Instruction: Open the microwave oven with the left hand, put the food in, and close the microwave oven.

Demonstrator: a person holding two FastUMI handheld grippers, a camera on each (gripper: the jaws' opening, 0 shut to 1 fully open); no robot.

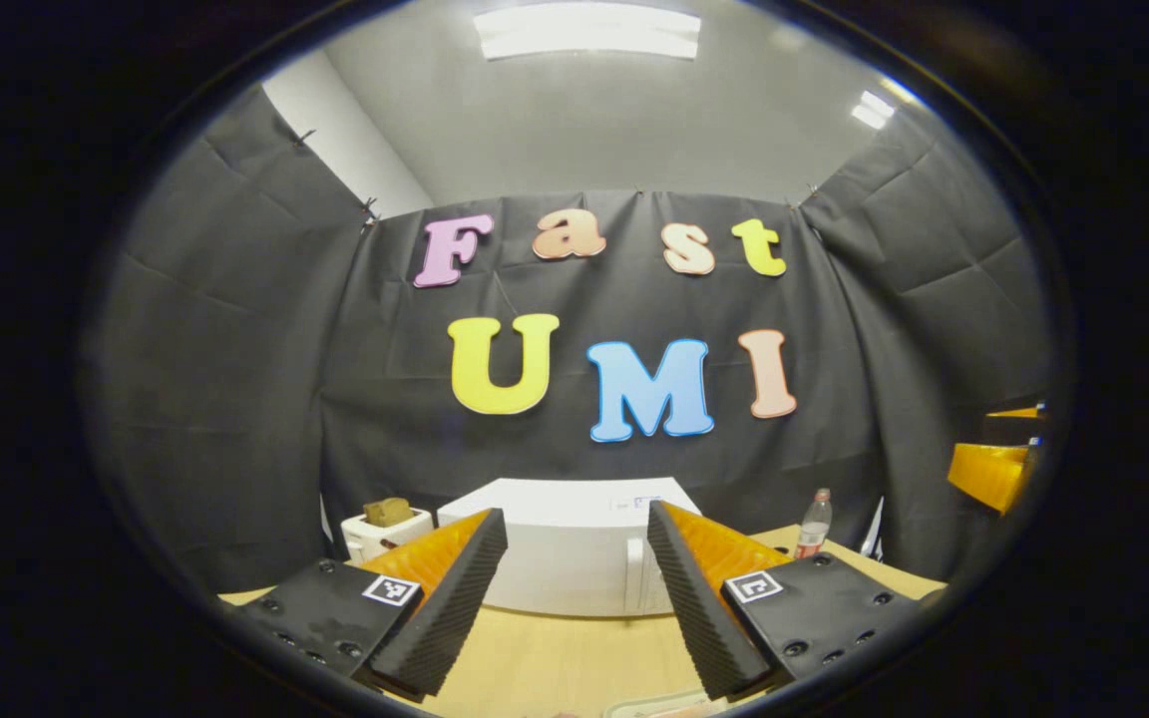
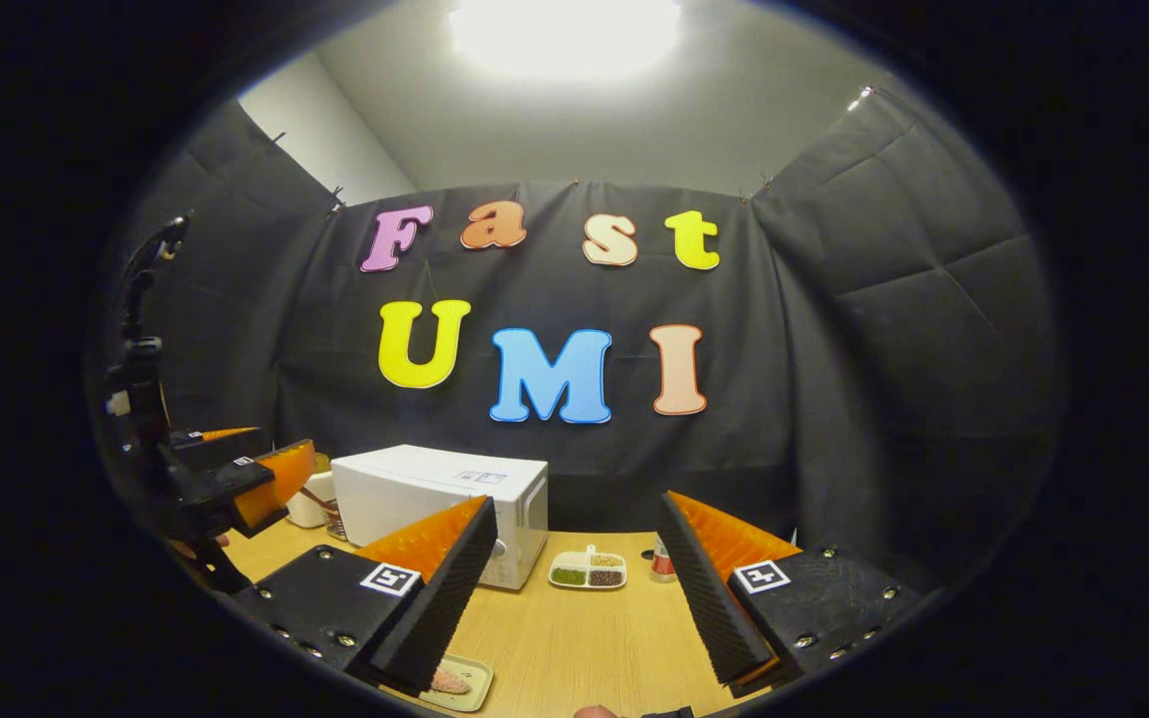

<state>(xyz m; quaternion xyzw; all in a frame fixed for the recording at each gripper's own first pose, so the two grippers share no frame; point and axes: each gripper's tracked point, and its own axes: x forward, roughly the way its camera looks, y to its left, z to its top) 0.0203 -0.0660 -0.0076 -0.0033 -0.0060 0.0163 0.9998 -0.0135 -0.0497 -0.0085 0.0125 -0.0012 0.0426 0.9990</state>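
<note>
The white microwave (image 1: pixel 565 543) stands shut at the back of the wooden table, its handle (image 1: pixel 634 576) at the right of the door. My left gripper (image 1: pixel 574 608) hangs open in front of it, well short of the door, with nothing between its fingers. In the right gripper view the microwave (image 2: pixel 435 494) sits left of centre, and the left gripper (image 2: pixel 265 457) hovers at the far left. My right gripper (image 2: pixel 574 588) is open and empty above the table. A small plate with pinkish food (image 2: pixel 453 682) lies just below its left finger.
A toaster with bread (image 1: pixel 385 527) stands left of the microwave. A plastic bottle (image 1: pixel 814 523) is to its right. A divided dish of grains (image 2: pixel 589 570) and a can (image 2: pixel 662 558) sit on the table (image 2: pixel 574 638) beside the microwave.
</note>
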